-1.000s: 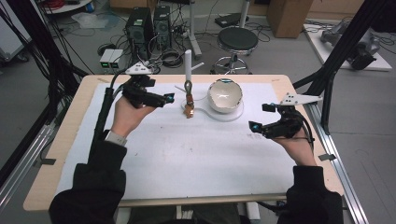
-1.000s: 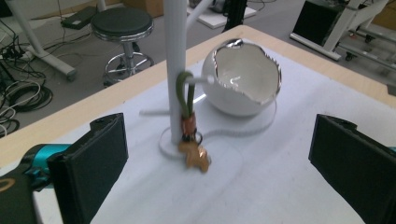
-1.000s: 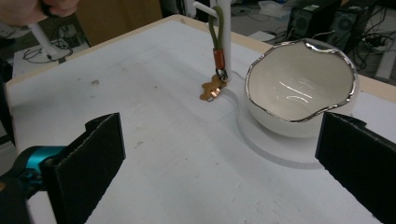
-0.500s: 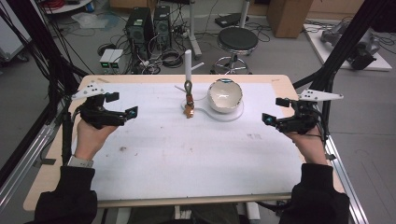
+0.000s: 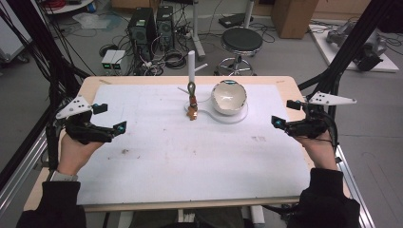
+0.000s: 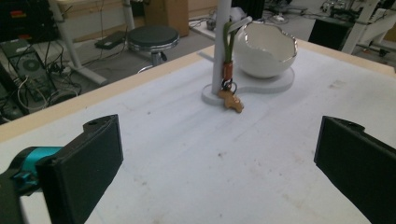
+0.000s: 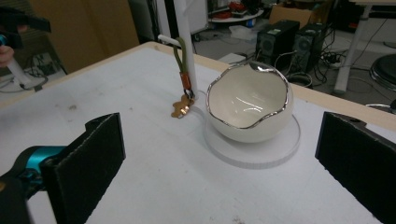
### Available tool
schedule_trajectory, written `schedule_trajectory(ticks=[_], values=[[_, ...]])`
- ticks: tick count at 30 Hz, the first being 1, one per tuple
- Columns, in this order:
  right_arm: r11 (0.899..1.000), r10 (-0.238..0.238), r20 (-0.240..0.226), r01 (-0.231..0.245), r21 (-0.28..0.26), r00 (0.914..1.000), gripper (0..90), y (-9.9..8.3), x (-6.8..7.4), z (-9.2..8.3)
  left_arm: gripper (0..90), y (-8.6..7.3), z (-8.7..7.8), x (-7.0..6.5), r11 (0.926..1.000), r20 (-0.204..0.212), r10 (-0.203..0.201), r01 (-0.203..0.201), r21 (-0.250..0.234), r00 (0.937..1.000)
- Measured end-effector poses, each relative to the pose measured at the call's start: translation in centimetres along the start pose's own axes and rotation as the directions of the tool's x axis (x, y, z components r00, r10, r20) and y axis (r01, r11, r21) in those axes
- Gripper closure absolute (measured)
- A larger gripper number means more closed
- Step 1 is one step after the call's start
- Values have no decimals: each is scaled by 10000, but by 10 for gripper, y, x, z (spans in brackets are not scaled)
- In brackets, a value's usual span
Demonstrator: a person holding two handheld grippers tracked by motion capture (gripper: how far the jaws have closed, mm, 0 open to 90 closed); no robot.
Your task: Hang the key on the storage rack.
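While hanging from the peg of the white stand (image 5: pixel 191 66), keychain (image 5: pixel 192 100) sits mid-table beside eggshell bowl (image 5: pixel 229 97) | left gripper (image 5: pixel 110 119) wide open, empty, well apart | right gripper (image 5: pixel 284 113) wide open, empty | advice: approach level, grip strap below hook, lift up and off.
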State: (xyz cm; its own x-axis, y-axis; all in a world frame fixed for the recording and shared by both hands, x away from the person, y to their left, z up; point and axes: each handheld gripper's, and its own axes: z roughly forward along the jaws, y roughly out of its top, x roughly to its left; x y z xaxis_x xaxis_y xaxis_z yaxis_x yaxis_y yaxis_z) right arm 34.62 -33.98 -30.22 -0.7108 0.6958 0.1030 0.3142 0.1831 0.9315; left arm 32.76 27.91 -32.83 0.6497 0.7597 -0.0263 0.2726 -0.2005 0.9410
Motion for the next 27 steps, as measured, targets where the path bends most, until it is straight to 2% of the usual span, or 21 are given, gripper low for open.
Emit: schedule_trajectory(ticks=[3,8,18,20,22,24,27], values=[[9997,-62,88,60,244,9999,7,-1,-1,3,17,-6,2,7,9989,192,-297,290,362,9994],[9996,-16,101,14,266,9999,8,-2,-1,4,17,-9,4,9,9980,21,-366,364,515,9993],[9999,44,144,-46,113,9999,8,-2,-2,2,17,-10,4,8,9983,6,-405,404,420,9992],[9999,78,117,-79,143,9999,7,-2,-1,3,17,-10,4,8,9983,67,-424,421,399,9991],[9998,54,111,-56,171,9999,8,-2,-1,4,17,-8,3,7,9980,343,-613,607,181,9975],[9998,3,80,-5,212,10000,8,-2,-1,5,17,-7,3,5,9984,416,-560,558,53,9976],[9998,-12,65,11,216,10000,7,-2,0,5,17,-6,5,3,9986,485,-531,527,109,9974]])
